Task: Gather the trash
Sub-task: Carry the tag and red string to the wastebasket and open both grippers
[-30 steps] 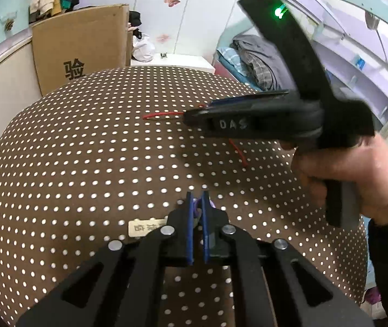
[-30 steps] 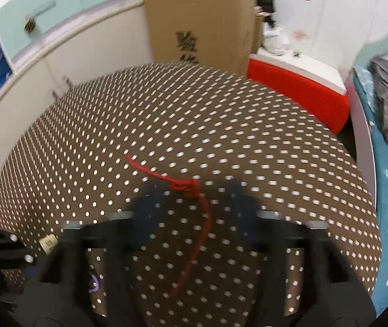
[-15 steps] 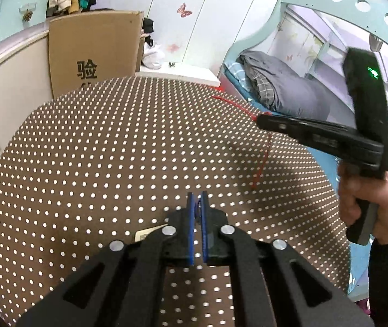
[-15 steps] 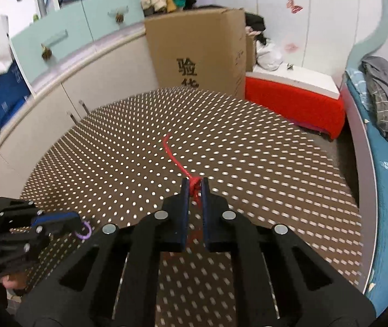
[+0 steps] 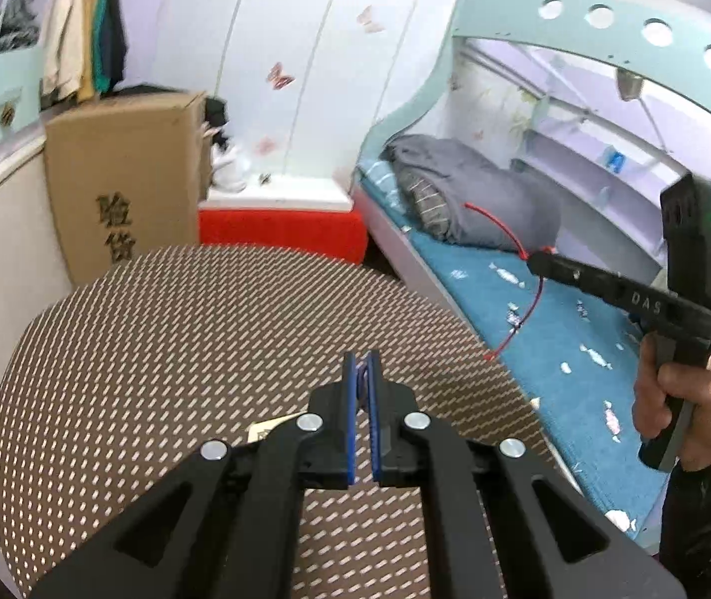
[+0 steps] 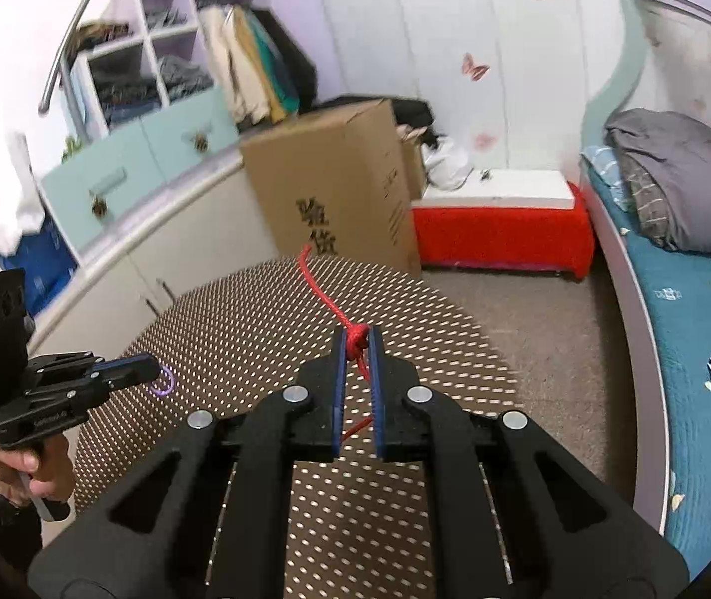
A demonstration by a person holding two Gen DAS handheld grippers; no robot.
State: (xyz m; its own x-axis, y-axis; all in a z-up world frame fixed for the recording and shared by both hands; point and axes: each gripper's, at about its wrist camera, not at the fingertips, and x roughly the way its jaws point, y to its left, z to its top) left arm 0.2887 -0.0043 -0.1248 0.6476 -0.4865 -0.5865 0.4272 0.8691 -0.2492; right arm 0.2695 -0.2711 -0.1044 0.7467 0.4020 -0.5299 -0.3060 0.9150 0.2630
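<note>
A red string (image 6: 323, 294) with a knot is pinched in my right gripper (image 6: 355, 342), which is shut on it; its ends trail above and below the blue pads. From the left wrist view, that gripper (image 5: 536, 263) hovers off the table's right edge over the bed, with the red string (image 5: 511, 235) dangling from its tip. My left gripper (image 5: 363, 367) is shut on a small purple loop (image 6: 166, 383), which sticks out at its tip (image 6: 156, 368) above the round brown dotted table (image 5: 156, 349). A small paper tag (image 5: 261, 432) lies on the cloth just under my left fingers.
A tall cardboard box (image 6: 335, 184) stands behind the table, with a red bench with a white top (image 6: 500, 232) beside it. A bed with a blue sheet (image 5: 530, 329) and a grey blanket (image 5: 475, 189) runs along the right. Cupboards (image 6: 121, 249) line the left wall.
My right gripper closed on the red string, lifted it off the table and carried it right over the bed. My left gripper rose, still shut on the purple loop.
</note>
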